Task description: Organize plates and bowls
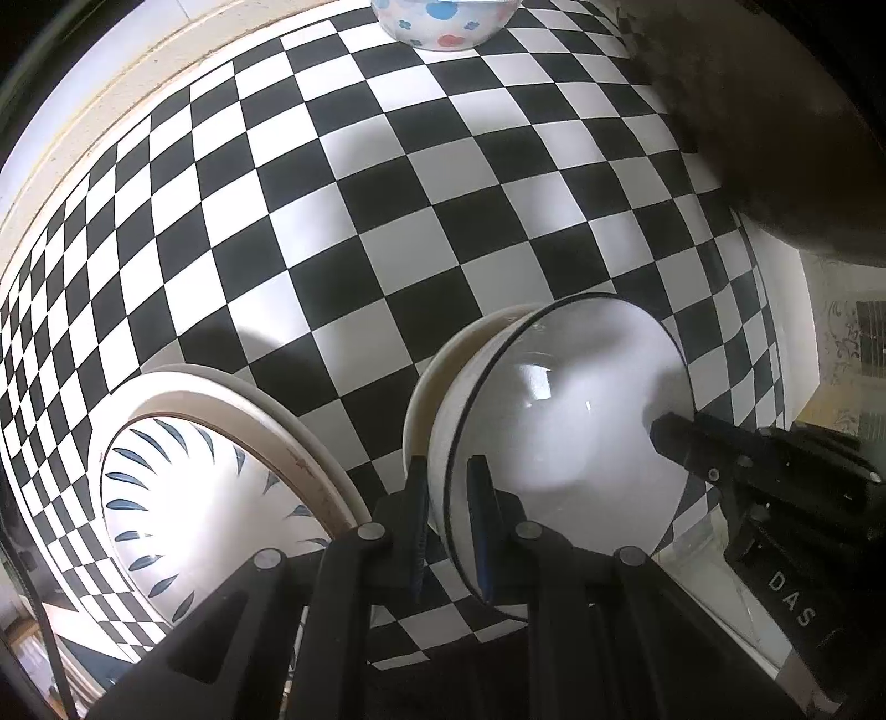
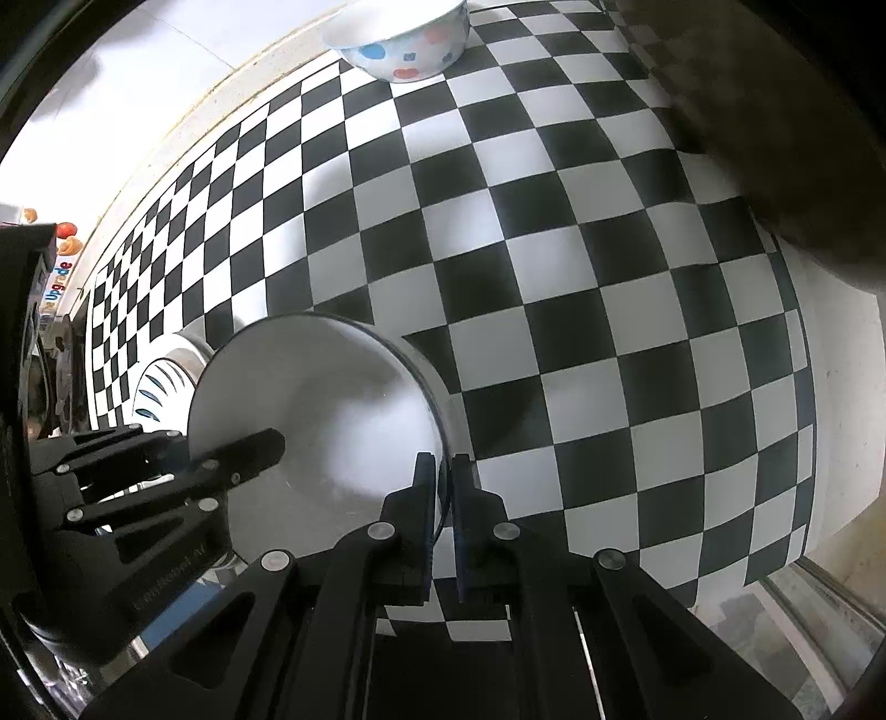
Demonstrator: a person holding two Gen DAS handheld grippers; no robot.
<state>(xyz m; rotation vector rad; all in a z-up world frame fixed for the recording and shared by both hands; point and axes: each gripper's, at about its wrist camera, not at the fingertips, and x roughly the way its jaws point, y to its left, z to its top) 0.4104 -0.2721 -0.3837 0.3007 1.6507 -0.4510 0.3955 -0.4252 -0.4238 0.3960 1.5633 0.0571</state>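
1. The left tongs (image 1: 448,487) point straight down and are clenched on the left rim of a white bowl (image 1: 576,421); the rim sits between the two blue-lined pads.
2. The right tongs (image 2: 443,487) are clenched on the opposite rim of the same bowl (image 2: 332,410), so both pairs grip it at once.
3. The bowl has a thin dark line round its lip and sits inside a second, cream bowl (image 1: 443,376) whose wall shows just behind it.
4. This pair stands near the desk's (image 1: 387,232) near edge, on a black-and-white checked cloth.
5. Just beside it, toward the near left corner, lies a plate (image 1: 183,498) with blue leaf strokes round its rim, seated on a larger cream plate (image 1: 288,426).
6. At the far edge, well apart, stands a white bowl with blue and red spots (image 1: 443,22).
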